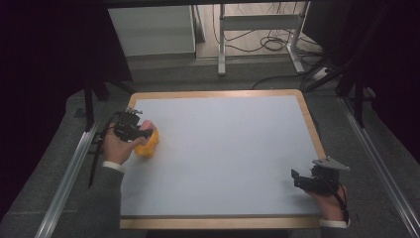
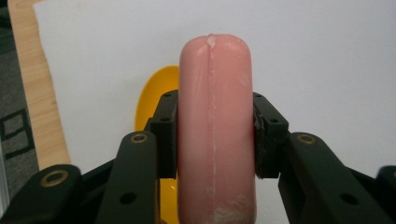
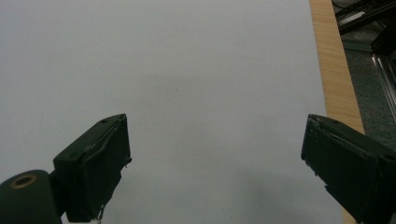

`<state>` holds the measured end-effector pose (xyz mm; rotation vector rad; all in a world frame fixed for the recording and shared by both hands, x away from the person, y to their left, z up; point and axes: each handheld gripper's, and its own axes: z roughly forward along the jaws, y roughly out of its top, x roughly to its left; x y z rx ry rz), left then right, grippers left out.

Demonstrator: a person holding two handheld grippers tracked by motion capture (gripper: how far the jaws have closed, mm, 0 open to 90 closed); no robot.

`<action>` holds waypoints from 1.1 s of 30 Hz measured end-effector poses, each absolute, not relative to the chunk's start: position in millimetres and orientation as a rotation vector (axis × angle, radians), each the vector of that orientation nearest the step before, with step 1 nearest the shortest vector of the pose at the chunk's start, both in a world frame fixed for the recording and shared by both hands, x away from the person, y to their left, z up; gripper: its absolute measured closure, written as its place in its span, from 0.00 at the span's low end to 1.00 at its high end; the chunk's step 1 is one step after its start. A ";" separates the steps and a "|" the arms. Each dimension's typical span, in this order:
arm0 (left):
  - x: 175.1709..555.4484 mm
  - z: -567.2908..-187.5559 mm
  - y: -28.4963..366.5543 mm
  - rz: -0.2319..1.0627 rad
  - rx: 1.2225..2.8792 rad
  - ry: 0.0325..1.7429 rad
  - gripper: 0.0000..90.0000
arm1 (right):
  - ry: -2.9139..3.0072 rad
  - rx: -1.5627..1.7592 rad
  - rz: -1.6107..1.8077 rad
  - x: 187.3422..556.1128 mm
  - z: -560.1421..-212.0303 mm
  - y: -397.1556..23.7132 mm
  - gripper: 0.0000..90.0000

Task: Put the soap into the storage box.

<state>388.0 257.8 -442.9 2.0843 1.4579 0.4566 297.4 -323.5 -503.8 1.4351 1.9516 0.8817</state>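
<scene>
Seen from above, the left gripper (image 1: 140, 130) sits at about nine o'clock on the table (image 1: 223, 148), close to its left edge, with the person's left hand (image 1: 118, 146) wrapped around its body and a grey sleeve (image 1: 101, 203) running back to the bottom of the picture. Its jaws are clamped on a pink sausage (image 2: 215, 135), a smooth, round-ended piece with a pale seam running down its middle. In the left gripper view the two black pads (image 2: 167, 135) press flat against the sausage's sides, and the rounded tip sticks out well past them toward twelve o'clock. Just beneath the sausage lies a yellow dish (image 1: 148, 145); its curved rim shows at the ten o'clock side of the sausage in the left gripper view, and from above the sausage's tip sits over the dish's left part. Whether the sausage touches the dish I cannot tell. The right gripper (image 1: 300, 180) rests near the table's front right corner, at about four o'clock, held by the right hand (image 1: 331, 204) and pointing toward nine o'clock. Its jaws stand wide apart with nothing between them; in the right gripper view they frame bare white tabletop, with the wooden border (image 3: 332, 70) running along the two o'clock side.
</scene>
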 end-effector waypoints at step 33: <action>398.5 -481.3 261.6 0.395 2.107 1.545 0.67 | 1.961 1.434 0.872 298.3 -506.0 -321.8 0.09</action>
